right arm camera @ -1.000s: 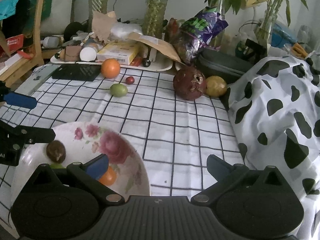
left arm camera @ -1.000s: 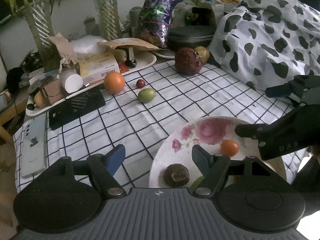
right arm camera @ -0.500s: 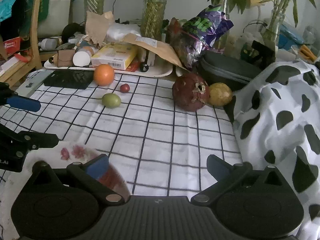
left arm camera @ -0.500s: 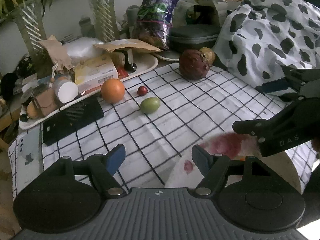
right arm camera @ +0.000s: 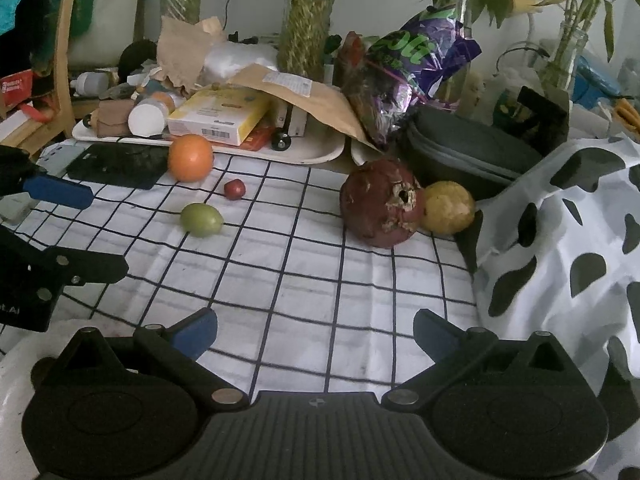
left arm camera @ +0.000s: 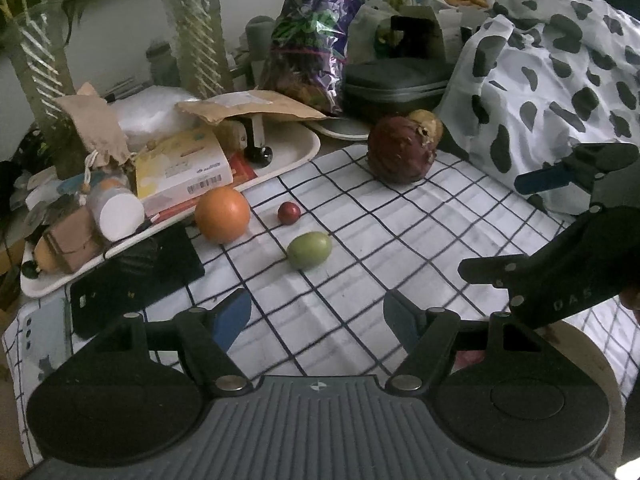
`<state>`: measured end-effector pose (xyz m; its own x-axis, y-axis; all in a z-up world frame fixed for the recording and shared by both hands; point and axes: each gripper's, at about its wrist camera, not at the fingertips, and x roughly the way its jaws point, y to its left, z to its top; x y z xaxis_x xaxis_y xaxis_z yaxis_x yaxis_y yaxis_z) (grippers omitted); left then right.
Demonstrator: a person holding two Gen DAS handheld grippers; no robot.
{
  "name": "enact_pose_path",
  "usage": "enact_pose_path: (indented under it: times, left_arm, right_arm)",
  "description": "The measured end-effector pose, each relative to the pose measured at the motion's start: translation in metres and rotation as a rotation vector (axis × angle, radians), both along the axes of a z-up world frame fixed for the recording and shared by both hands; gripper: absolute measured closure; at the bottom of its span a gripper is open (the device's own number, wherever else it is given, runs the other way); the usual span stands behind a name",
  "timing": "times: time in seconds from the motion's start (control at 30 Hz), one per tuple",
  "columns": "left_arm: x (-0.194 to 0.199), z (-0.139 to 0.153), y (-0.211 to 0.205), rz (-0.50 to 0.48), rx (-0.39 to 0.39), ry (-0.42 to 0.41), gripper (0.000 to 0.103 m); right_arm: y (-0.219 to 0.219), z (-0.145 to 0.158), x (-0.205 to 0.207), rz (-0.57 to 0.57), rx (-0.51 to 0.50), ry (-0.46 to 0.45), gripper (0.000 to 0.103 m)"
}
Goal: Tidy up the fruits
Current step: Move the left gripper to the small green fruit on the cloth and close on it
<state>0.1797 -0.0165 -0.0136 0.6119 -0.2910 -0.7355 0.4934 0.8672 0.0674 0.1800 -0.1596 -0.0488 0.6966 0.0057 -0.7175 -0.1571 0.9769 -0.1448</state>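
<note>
Both grippers wide open, holding nothing
Left gripper point(left arm camera: 316, 316) and right gripper point(right arm camera: 316, 332) hover over the tablecloth's point(right arm camera: 304, 280) near edge; orange point(right arm camera: 190, 157) at the far edge.

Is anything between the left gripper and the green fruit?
Nothing visible. The left gripper is open, and only bare checkered cloth lies between its fingers and the green fruit. The orange and small red fruit sit beyond it.

Tablecloth point(right arm camera: 304, 280): white cloth, black grid, faintly creased. Orange point(right arm camera: 190, 157): smooth, matt skin. Pomegranate point(right arm camera: 382, 204): rough, scarred dark-red rind. Green fruit point(right arm camera: 201, 220): smooth, slight sheen. Cow-print fabric point(right arm camera: 560, 240) at right edge: soft, folded. Envelope point(right arm camera: 304, 92): brown paper. Snack bag point(right arm camera: 412, 64): glossy, crinkled foil. Tray point(left arm camera: 288, 156): smooth, white.
</note>
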Motion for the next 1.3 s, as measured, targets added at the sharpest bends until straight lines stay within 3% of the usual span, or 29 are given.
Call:
enact_pose_path:
  times: [0.6,0.83,0.93,1.3]
  left_arm:
    - [0.046,-0.028,-0.015,-0.006,-0.027,0.015,0.032]
    - [0.064,-0.043,-0.021,-0.008,-0.07,0.05,0.033]
    - [0.068,-0.047,-0.024,-0.022,-0.084,0.063,0.043]
    - [0.069,-0.054,-0.031,-0.034,-0.058,0.018,0.051]
  right_arm:
    - [-0.007,-0.007,0.04,0.004,-0.013,0.016,0.0]
    - [-0.013,-0.01,0.054,0.009,-0.027,0.02,0.0]
    - [-0.014,-0.01,0.056,0.008,-0.029,0.019,0.0]
    - [-0.018,-0.011,0.058,-0.003,-0.03,0.016,0.0]
